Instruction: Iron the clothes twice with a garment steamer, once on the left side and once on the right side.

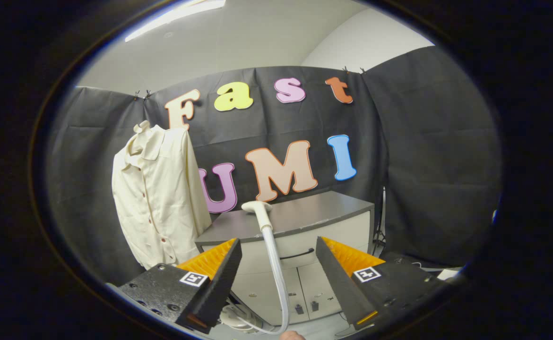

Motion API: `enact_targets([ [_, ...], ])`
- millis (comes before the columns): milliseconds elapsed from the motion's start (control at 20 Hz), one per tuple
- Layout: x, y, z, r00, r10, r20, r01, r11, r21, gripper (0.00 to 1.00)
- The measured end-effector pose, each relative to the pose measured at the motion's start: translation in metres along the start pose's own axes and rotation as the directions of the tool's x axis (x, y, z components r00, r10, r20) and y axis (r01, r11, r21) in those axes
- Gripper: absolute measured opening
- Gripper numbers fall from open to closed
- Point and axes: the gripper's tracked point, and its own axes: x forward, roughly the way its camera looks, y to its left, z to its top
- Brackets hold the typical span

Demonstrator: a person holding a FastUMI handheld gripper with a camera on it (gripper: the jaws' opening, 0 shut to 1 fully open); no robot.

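A cream button-up shirt (156,198) hangs upright against the black cloth wall, to the left of a grey-topped cabinet (314,215). The garment steamer's white head (257,208) rests at the cabinet top's front edge, and its pale hose (276,274) drops down in front of the cabinet, running through the gap between my fingers. My gripper (279,248) is open, its fingers apart on either side of the hose without touching it. The steamer head lies beyond the fingertips, and the shirt is further off to their left.
The cabinet has a drawer with a dark handle (298,255) and two doors below. The hose coils down to a white steamer base (238,321) on the floor under my left finger. Cables and a stand (380,231) sit right of the cabinet.
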Motion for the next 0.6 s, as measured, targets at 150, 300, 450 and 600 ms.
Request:
enact_targets([
  [150, 0.013, 0.012, 0.004, 1.0, -0.012, -0.002, 0.012, 1.0, -0.018, 0.96],
  [300, 0.027, 0.026, 0.009, 1.0, -0.027, 0.004, 0.027, 0.999, -0.043, 0.96],
  [450, 0.046, 0.039, 0.014, 0.999, -0.036, -0.004, 0.035, 0.997, -0.075, 0.96],
  [600, 0.072, 0.04, 0.02, 0.997, -0.069, -0.024, 0.067, 0.993, -0.099, 0.97],
])
